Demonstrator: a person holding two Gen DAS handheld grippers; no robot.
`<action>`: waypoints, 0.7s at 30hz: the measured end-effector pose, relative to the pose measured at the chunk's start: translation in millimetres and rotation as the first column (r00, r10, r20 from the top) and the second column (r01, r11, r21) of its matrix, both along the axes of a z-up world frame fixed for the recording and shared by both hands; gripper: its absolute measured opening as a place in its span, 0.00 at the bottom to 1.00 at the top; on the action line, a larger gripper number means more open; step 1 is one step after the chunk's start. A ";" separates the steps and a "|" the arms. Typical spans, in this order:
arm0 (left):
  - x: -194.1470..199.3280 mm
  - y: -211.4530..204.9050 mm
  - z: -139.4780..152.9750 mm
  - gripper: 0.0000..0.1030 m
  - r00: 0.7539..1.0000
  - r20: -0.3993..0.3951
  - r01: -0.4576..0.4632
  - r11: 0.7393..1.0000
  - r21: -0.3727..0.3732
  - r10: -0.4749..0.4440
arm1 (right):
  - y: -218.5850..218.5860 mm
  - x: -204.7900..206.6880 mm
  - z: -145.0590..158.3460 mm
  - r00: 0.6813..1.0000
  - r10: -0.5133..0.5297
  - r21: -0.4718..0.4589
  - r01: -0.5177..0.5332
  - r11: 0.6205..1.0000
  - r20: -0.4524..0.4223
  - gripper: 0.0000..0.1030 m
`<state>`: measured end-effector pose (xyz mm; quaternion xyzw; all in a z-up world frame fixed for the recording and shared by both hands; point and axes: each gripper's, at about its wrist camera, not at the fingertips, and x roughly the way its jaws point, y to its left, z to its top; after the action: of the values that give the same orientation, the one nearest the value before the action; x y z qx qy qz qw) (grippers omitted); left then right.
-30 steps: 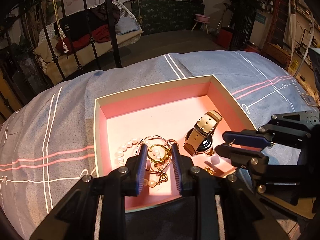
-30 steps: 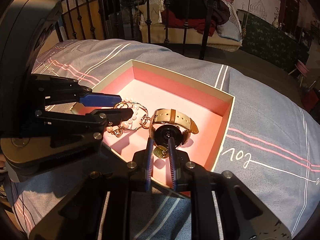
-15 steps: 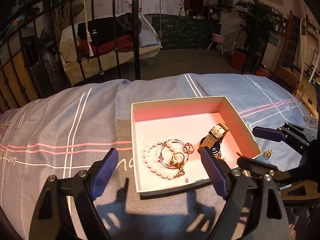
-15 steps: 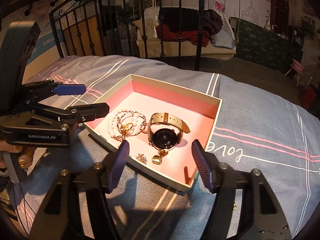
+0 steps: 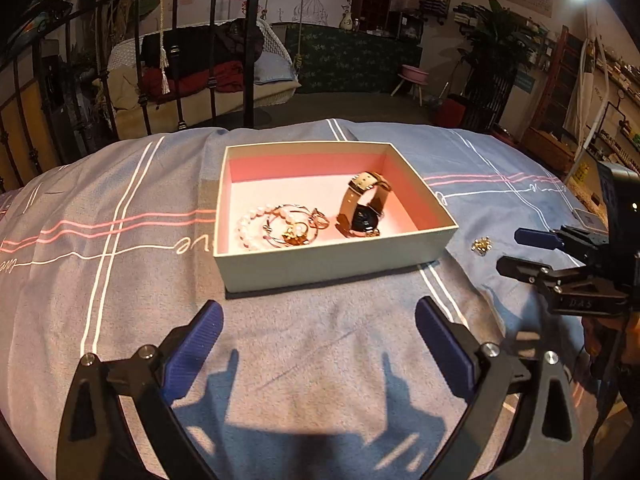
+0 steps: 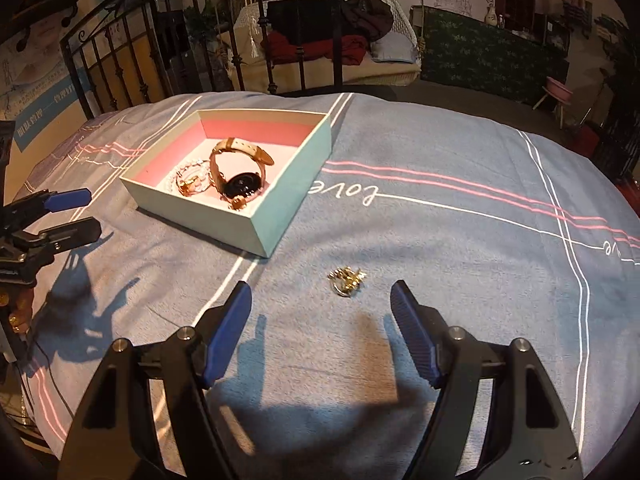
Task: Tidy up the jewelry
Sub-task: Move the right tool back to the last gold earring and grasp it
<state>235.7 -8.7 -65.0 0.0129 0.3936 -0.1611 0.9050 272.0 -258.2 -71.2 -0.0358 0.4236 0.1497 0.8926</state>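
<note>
1. Box (image 5: 332, 264) sits mid-frame on the bed (image 5: 120, 300); inside lie a tan-strap watch (image 5: 362, 208) and a pearl bracelet tangled with gold pieces (image 5: 280, 230).
2. One small gold piece (image 6: 346, 280) lies loose on the cover, lower centre of the right wrist view, outside the box.
3. Left gripper (image 5: 318, 344): jaws wide, just been opening, nothing between; right gripper (image 6: 320, 332): jaws fairly wide, also just opening, empty.
4. Step in hand, likely: fetching the stray piece; next move calls for a low, centred pinch with the right jaws.
</note>
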 end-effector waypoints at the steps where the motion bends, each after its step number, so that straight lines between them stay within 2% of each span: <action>1: -2.9 -5.2 -1.2 0.92 1.000 -0.001 0.013 1.000 0.006 -0.013 | -4.4 0.6 -2.2 1.000 -0.009 0.000 0.009 1.000 -0.008 0.70; 4: -7.1 -16.0 -6.8 0.92 1.000 -0.016 0.027 1.000 0.009 -0.027 | -11.8 5.2 -6.7 0.999 -0.033 0.009 0.034 0.999 -0.029 0.63; 8: -10.0 -24.2 -13.0 0.91 0.999 -0.026 0.040 0.999 0.029 -0.039 | -1.3 11.4 -14.4 0.998 -0.001 -0.015 0.000 1.000 -0.057 0.53; 18: -11.2 -19.6 -17.8 0.91 0.999 -0.042 0.031 0.999 0.019 -0.031 | 1.9 31.8 -24.3 0.996 -0.020 -0.015 0.019 1.000 -0.084 0.42; 21: -12.8 -19.5 -18.1 0.91 0.999 -0.042 0.034 0.999 0.019 -0.033 | -1.2 33.7 -20.2 0.996 -0.030 0.016 0.031 0.999 -0.079 0.41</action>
<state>222.9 -28.2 -83.1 0.0250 0.4136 -0.1724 0.8936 305.7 -259.5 -91.4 -0.0157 0.4577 0.1411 0.8777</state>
